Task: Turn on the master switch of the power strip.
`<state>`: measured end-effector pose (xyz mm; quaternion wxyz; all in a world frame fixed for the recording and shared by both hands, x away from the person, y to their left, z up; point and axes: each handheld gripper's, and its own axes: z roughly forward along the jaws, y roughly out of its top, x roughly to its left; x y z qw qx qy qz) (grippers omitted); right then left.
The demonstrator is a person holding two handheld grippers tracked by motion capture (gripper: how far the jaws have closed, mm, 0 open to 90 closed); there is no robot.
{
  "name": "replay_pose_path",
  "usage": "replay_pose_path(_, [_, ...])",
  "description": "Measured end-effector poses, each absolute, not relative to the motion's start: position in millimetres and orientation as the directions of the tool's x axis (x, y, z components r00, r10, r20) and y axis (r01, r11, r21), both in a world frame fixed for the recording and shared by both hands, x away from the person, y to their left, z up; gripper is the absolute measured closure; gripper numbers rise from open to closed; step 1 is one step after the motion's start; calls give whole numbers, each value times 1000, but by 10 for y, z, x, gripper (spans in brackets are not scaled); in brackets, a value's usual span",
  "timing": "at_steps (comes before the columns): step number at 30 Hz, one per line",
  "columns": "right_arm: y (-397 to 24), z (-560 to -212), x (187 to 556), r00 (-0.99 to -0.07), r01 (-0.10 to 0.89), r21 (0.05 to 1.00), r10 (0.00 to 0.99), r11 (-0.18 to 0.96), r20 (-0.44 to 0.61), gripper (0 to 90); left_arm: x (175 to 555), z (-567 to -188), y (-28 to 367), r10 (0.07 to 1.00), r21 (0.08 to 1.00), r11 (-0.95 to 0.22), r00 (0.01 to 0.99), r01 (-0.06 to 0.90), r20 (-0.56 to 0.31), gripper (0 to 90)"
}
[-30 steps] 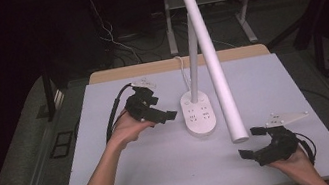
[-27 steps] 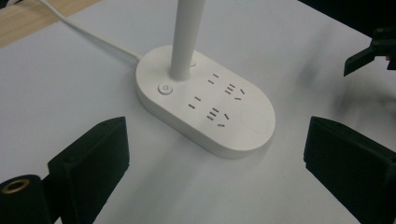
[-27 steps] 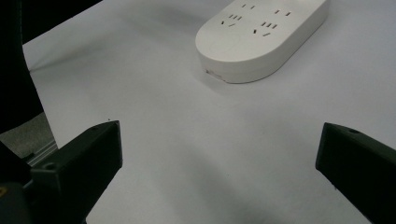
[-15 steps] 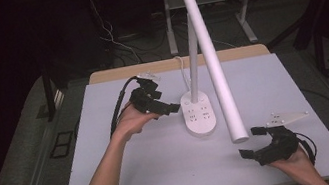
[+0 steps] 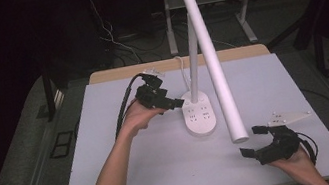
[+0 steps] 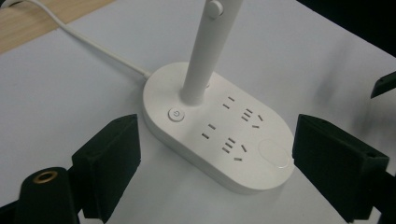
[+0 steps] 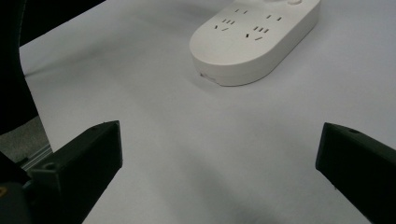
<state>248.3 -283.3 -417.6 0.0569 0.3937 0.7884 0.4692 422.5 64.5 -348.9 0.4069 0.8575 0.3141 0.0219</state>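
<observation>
My left gripper (image 6: 212, 154), jaws apart and just closing a little, faces the white oval lamp base with sockets (image 6: 219, 135); my right gripper (image 5: 258, 140) rests wide apart on the desk (image 5: 131, 179).

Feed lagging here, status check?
Left hand-held gripper open, closing in at lamp base, nothing gripped. Right hand-held gripper open, idle. Nothing blocking.
</observation>
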Motion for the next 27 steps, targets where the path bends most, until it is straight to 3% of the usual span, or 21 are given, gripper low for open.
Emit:
replay_pose_path(18, [-2886,-4161,2482,-672,557,798,689,230,271,1,4413,-3624,673,596,755,-365,760,544,-259,469])
replay_pose_path(23, [-2890,-4159,2480,-674,553,800,689,231,267,1,4435,-3684,630,597,746,-377,760,549,-258,547])
replay_pose_path(25, [-2893,-4158,2481,-673,553,801,690,230,267,1,4442,-3711,610,592,740,-387,763,550,-258,633])
replay_pose_path(27, [-2893,-4158,2480,-672,553,801,691,230,267,1,4456,-3740,598,582,735,-398,770,549,-259,663])
